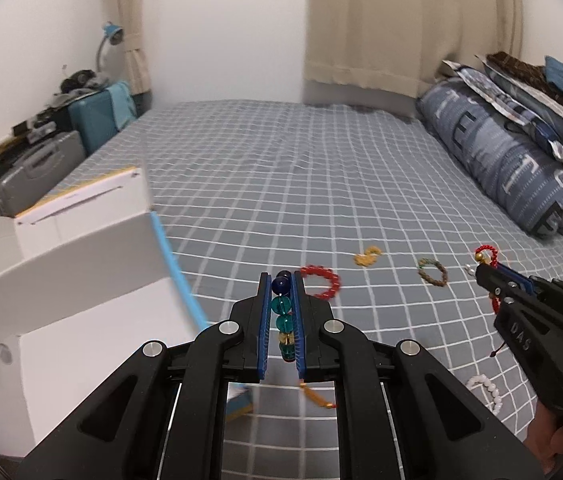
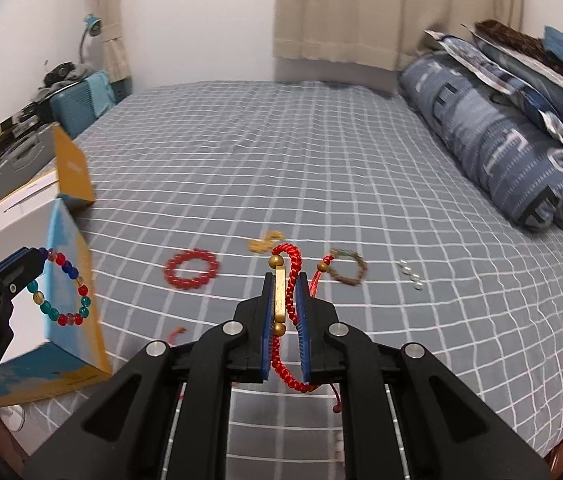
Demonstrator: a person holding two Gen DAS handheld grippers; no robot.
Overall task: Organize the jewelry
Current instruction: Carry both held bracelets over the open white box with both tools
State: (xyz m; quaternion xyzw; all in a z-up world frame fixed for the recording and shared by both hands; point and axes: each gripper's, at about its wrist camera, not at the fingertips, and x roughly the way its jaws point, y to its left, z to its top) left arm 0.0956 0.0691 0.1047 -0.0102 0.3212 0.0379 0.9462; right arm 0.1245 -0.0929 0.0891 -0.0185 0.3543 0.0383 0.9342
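Left gripper (image 1: 281, 316), jaws closed on a bracelet of round glass beads in blue, teal, amber and red (image 1: 283, 312): the beads sit in a single file along the channel between the blue pads, so the clamped stretch lies along the fingers, while the right wrist view shows the rest of the loop (image 2: 59, 288) hanging free below the fingertips. Right gripper (image 2: 285, 312), jaws likewise closed, on a red braided cord bracelet with a gold bar and gold beads (image 2: 287, 292): the bar lies lengthwise against the left pad, the braid rises in a loop past the fingertips, and its loose tail hangs out below the jaws. Both bracelets are held clear of the grey bed sheet with white grid lines (image 1: 321, 184). The open white cardboard box with blue and yellow outer faces (image 1: 81, 280) stands on the sheet to the left of both grippers, just beside the left one and well apart from the right one; judged from this, the left hand has the shorter path to it. Still on the sheet beyond the jaws: a red bead bracelet (image 1: 320, 281), a small yellow piece (image 1: 367, 257), a brown-green bead bracelet (image 1: 432, 271), and white beads (image 2: 410, 274).
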